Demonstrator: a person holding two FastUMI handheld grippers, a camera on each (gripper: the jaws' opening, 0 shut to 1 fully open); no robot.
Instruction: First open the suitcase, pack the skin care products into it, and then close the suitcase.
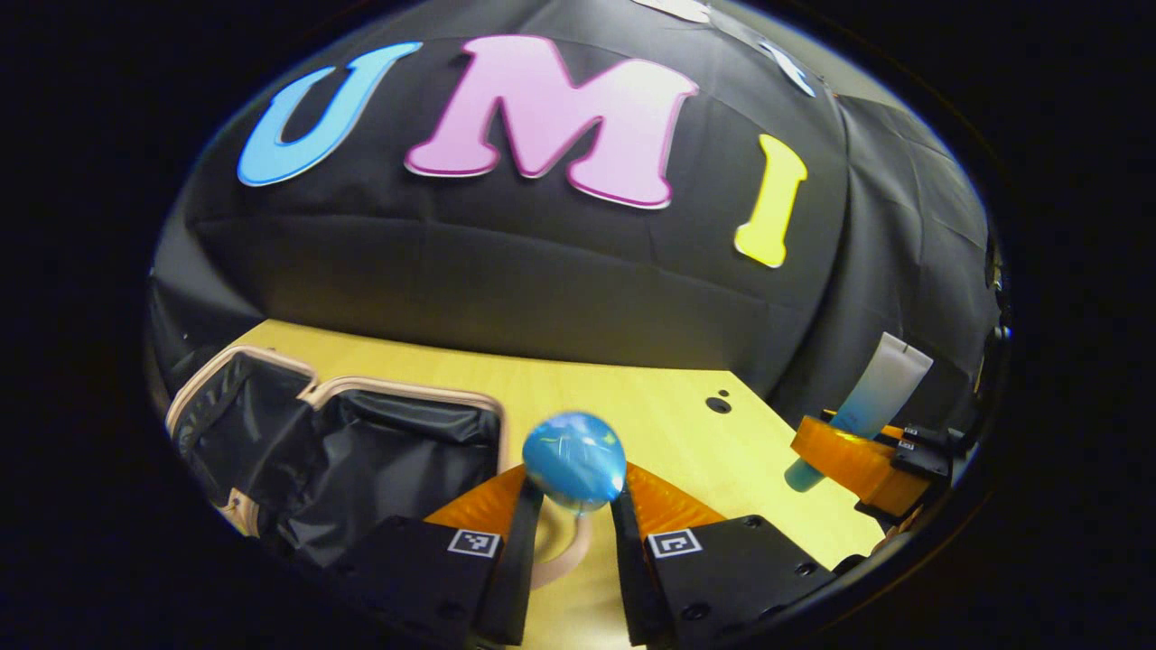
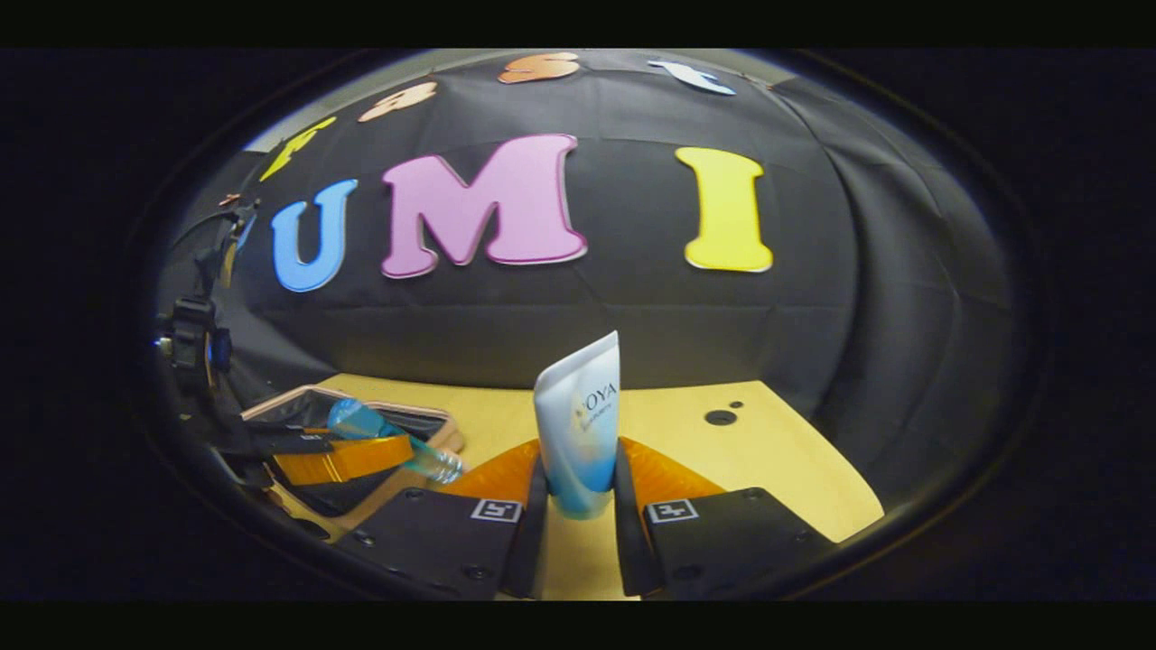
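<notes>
Lower left of the left gripper view, the open suitcase's shiny black cloth lining [image 1: 361, 460] wrinkles. The pale wooden tabletop [image 1: 632, 397] looks smooth, matt. The translucent blue plastic bottle [image 1: 574, 459] is glossy; centre of the right gripper view, the white-and-blue plastic tube [image 2: 578, 424] has a satin sheen.

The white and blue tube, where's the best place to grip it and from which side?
Grip the tube low on its rounder body near the cap, as the right gripper does, fingers on its two narrow sides. The flat crimped end stands up, too thin to pinch securely.
</notes>
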